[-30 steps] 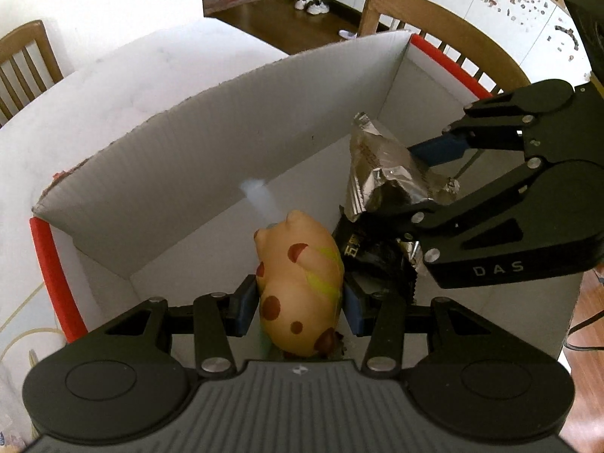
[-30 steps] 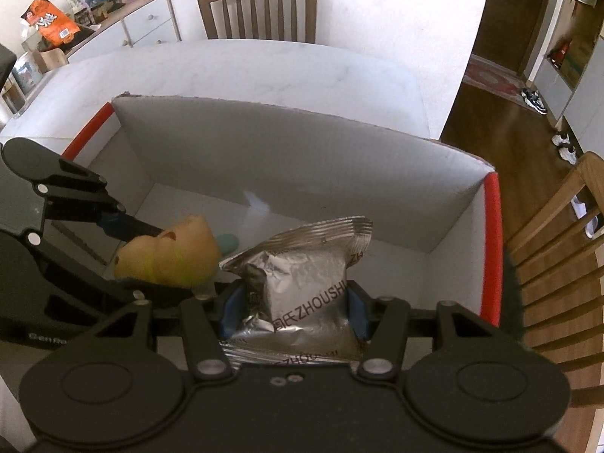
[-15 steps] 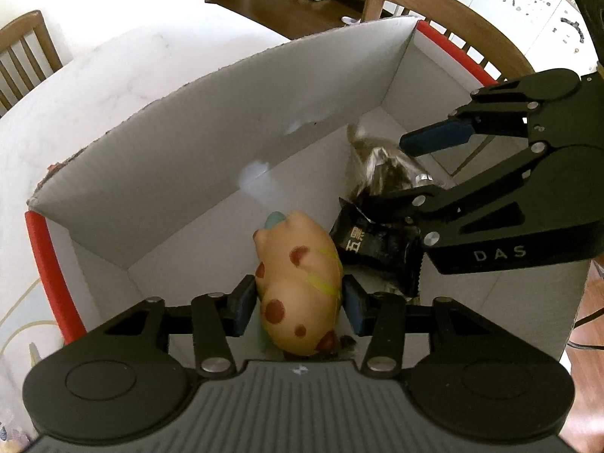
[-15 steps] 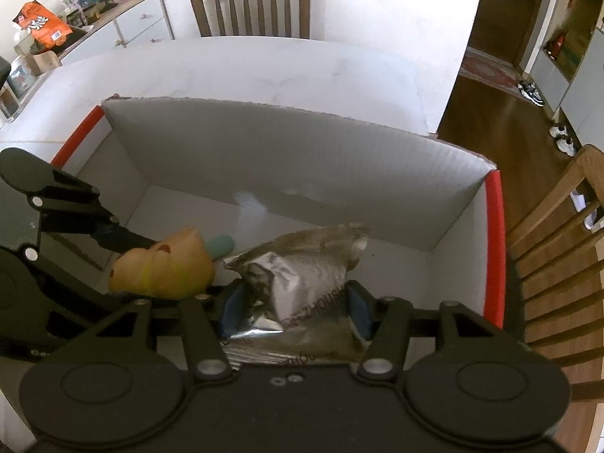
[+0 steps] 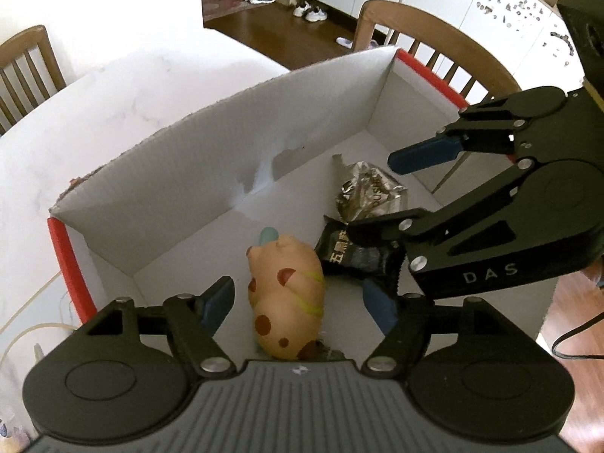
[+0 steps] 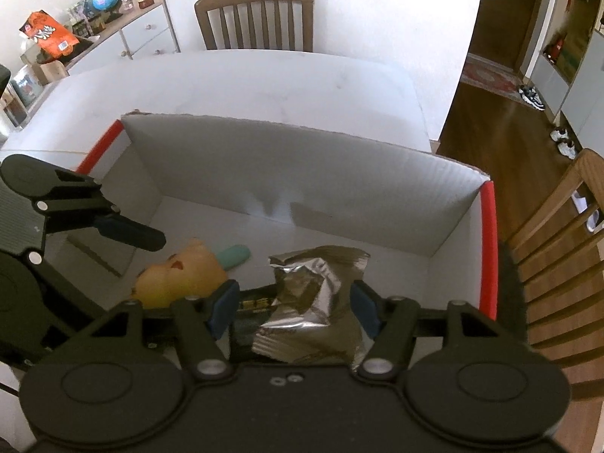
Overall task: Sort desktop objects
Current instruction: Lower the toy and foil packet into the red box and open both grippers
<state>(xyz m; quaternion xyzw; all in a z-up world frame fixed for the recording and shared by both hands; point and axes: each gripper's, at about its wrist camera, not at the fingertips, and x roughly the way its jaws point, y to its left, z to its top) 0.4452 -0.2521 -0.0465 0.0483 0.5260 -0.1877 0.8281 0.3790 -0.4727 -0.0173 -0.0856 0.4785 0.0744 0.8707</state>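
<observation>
An orange spotted toy animal (image 5: 287,298) lies on the floor of the white cardboard box (image 5: 211,173). My left gripper (image 5: 298,304) hangs over it with its jaws opening, both blue pads clear of the toy. A crumpled silver snack packet (image 6: 317,302) lies beside the toy (image 6: 181,275), partly on a dark packet (image 5: 351,253). My right gripper (image 6: 294,307) straddles the silver packet with its jaws opening and gaps on both sides. A teal piece (image 6: 236,255) pokes out behind the toy.
The box has red-taped corners (image 6: 489,245) and tall walls around both grippers. It stands on a white table (image 6: 245,83) with wooden chairs (image 6: 256,15) at the far side and the right. A sideboard with clutter (image 6: 75,34) stands at the back left.
Both grippers have let go: the left jaws spread off the toy, the right jaws spread off the silver packet. Toy and packet have dropped onto the box floor.
</observation>
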